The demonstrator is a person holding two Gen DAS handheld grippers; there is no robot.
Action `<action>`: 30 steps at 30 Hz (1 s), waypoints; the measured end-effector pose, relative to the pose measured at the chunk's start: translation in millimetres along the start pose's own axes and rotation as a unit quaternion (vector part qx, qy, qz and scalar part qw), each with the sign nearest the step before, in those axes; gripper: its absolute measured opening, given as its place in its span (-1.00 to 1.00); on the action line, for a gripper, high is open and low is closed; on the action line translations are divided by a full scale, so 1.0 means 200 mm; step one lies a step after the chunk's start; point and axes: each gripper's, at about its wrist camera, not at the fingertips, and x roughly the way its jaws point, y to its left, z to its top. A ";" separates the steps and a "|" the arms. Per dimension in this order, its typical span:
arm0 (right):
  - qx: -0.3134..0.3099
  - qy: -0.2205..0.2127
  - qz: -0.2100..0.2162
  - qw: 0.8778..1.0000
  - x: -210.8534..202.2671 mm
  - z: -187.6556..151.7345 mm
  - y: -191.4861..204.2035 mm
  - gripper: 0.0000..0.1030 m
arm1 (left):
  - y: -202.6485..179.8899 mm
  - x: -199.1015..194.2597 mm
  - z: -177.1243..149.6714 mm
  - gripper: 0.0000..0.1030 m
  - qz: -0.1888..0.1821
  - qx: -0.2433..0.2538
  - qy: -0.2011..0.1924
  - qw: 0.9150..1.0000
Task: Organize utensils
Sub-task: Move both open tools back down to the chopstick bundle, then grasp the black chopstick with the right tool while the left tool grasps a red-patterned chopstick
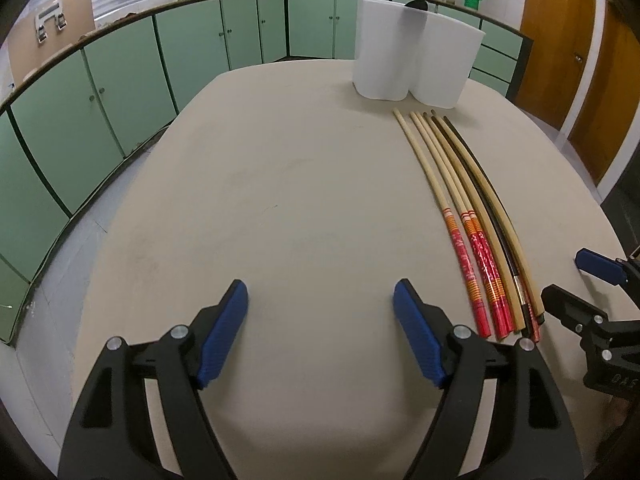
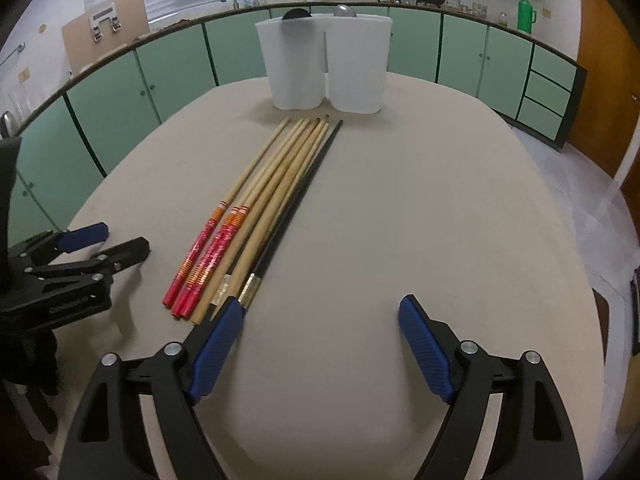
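Nearest the left wrist camera, the left claw (image 1: pixel 320 320) hangs over bare beige surface (image 1: pixel 280 200) with its blue-padded fingers (image 1: pixel 224 332) spread wide apart and nothing between them. The right claw (image 2: pixel 320 332) is likewise spread wide and empty; its left blue pad (image 2: pixel 218 344) sits just beside the butt ends of the chopsticks (image 2: pixel 256 216), though whether it touches them cannot be told.

The chopsticks lie flat in one tight bundle between the two claws, running lengthwise away from the cameras. On the bundle's left side are pale wooden sticks with red-and-orange patterned handles (image 2: pixel 204 260); next come plain tan sticks, and along the right edge a dark, nearly black stick (image 2: pixel 296 208) with a metallic band near its butt end. In the left wrist view the same bundle (image 1: pixel 460 208) lies to the right of the left claw, with the right claw (image 1: pixel 568 280) just beyond it.

Past the chopstick tips, near the far edge of the surface, stands a white plastic utensil holder (image 2: pixel 324 68) with two rounded compartments side by side. A dark utensil head (image 2: pixel 296 14) pokes from the left compartment and a grey metal one (image 2: pixel 345 11) from the right.

Behind it, green cabinets (image 2: pixel 180 64) run beneath a kitchen counter.
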 end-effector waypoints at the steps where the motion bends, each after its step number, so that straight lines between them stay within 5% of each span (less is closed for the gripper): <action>1: -0.003 0.000 0.002 1.000 0.00 0.00 0.01 0.55 | -0.01 0.01 0.01 0.46 0.000 0.000 0.001 1.000; 7: -0.025 0.008 -0.046 0.999 0.02 -0.01 0.01 0.57 | -0.01 0.01 0.01 0.50 -0.003 -0.002 0.002 1.000; 13: 0.006 -0.007 -0.012 1.000 -0.05 -0.02 -0.03 0.54 | -0.03 0.01 0.00 0.50 -0.001 0.004 0.001 1.000; 18: -0.008 -0.003 0.003 1.000 -0.05 -0.06 0.05 0.07 | -0.04 0.00 -0.02 0.50 -0.003 0.007 0.001 1.000; 25: -0.018 -0.009 -0.011 1.000 -0.05 -0.08 0.09 -0.27 | -0.06 -0.01 -0.03 0.50 -0.007 0.012 0.002 1.000; 29: -0.026 -0.010 -0.006 1.000 -0.06 -0.09 0.11 -0.83 | -0.09 -0.02 -0.04 0.51 -0.014 0.019 0.001 1.000; 30: -0.026 -0.010 -0.001 1.000 -0.06 -0.09 0.11 -0.83 | -0.10 -0.02 -0.04 0.51 -0.018 0.020 0.000 1.000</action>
